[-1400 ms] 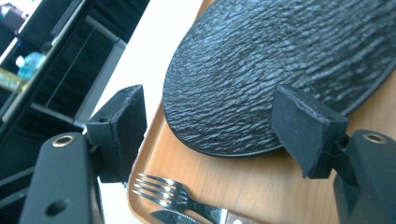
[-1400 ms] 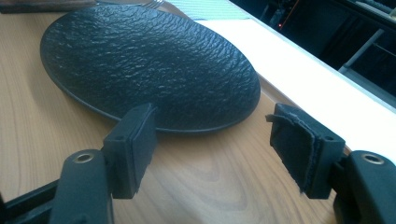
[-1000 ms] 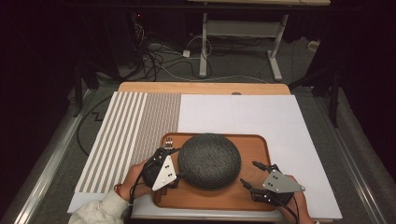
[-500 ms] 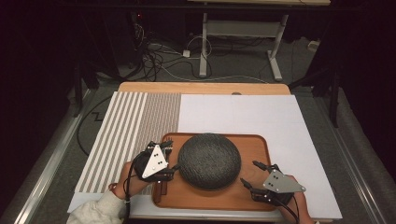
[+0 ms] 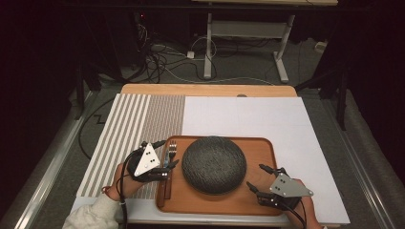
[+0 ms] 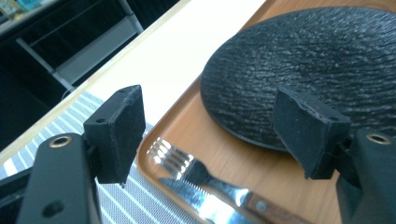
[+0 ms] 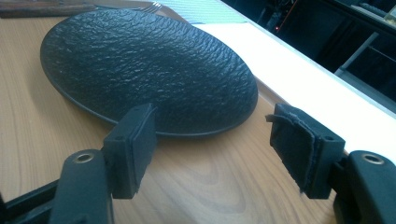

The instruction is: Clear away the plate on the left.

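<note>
A round black textured plate (image 5: pixel 214 164) lies in the middle of a wooden tray (image 5: pixel 267 152). A fork (image 5: pixel 171 149) and a wood-handled knife (image 6: pixel 201 196) lie side by side on the tray's left strip. My left gripper (image 5: pixel 166 153) hovers open over the fork (image 6: pixel 187 161), with the plate's (image 6: pixel 308 51) edge behind its right pad and nothing between the jaws. My right gripper (image 5: pixel 255 176) stands open over the tray's front right corner, pointing at the plate (image 7: pixel 149 65) with bare tray wood (image 7: pixel 196 186) between its pads.
The tray sits on a white mat (image 5: pixel 248 114) beside a grey striped placemat (image 5: pixel 138 119). A wooden table edge (image 5: pixel 205 89) runs along the far side. Cables and a desk frame (image 5: pixel 210 43) stand on the floor beyond.
My left gripper has drawn leftward away from the plate's edge and now sits over the fork. The right gripper has stayed put.
</note>
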